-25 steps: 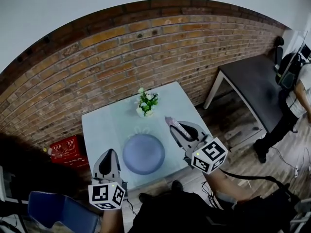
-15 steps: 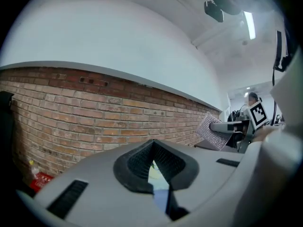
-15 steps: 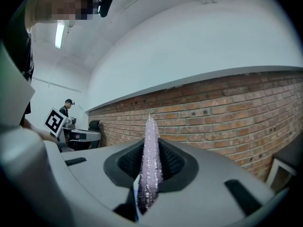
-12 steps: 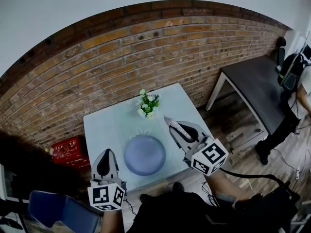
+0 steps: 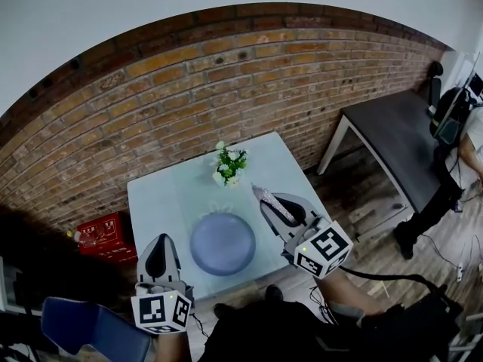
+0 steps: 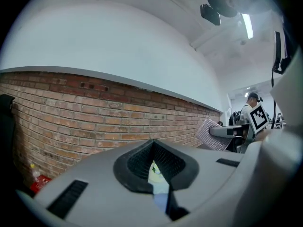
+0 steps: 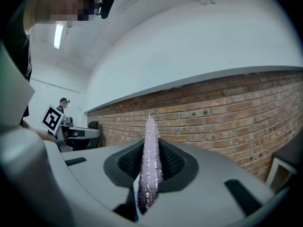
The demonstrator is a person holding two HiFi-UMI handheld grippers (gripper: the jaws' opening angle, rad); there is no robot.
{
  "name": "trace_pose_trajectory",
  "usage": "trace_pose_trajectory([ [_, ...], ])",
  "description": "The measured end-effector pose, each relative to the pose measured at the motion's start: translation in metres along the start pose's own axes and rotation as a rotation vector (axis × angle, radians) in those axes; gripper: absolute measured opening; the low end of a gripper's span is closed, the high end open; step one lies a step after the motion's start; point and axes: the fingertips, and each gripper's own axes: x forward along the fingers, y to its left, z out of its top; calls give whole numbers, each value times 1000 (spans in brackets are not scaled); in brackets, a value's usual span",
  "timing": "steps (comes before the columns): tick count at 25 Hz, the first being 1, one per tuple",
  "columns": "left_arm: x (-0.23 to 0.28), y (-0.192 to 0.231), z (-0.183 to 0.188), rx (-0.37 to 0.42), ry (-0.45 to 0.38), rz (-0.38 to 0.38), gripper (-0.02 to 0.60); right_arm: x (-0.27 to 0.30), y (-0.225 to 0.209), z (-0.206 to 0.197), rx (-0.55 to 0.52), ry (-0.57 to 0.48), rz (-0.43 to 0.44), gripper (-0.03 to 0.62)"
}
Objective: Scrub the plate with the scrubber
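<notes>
Plate [image 5: 223,245]: in the head view, one round, smooth, lavender-blue dish lies flat on the pale, glossy square counter [image 5: 162,194], near its front edge. One small pot of white flowers [image 5: 229,164] stands behind the plate, by the rough red brick wall [image 5: 226,74]. The left gripper [image 5: 161,240], grey moulded plastic with a black ribbed hollow, is just to the left of the plate and apart from it. The right gripper [image 5: 273,206] is to the right of the plate and holds the one scrubber [image 5: 263,194], a flat, sparkly lilac pad that sticks out past its tips, clear of the dish. Each of the two grippers carries one marker cube [image 5: 323,251]. One red crate [image 5: 102,232] sits on the floor to the left of the plate, and one dark table [image 5: 400,138] is well off to its right.

In the left gripper view, the left gripper [image 6: 154,148] has its ribbed pads clenched together with nothing between them. A sliver of the flowers and of the plate's blue shows through the narrow slit below. At the right, the scrubber [image 6: 210,135] appears as a textured square.

In the right gripper view, the right gripper [image 7: 150,143] is grasping the scrubber [image 7: 150,174] edge-on. The pad is thin, bristly and glittering, and rises upright above the pads. The plate is not visible here.
</notes>
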Motion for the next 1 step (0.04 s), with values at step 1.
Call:
trace_pose_trajectory([
  [1,0,1,0,5,1,2,11,1,0,-1,2,2,-2,69],
])
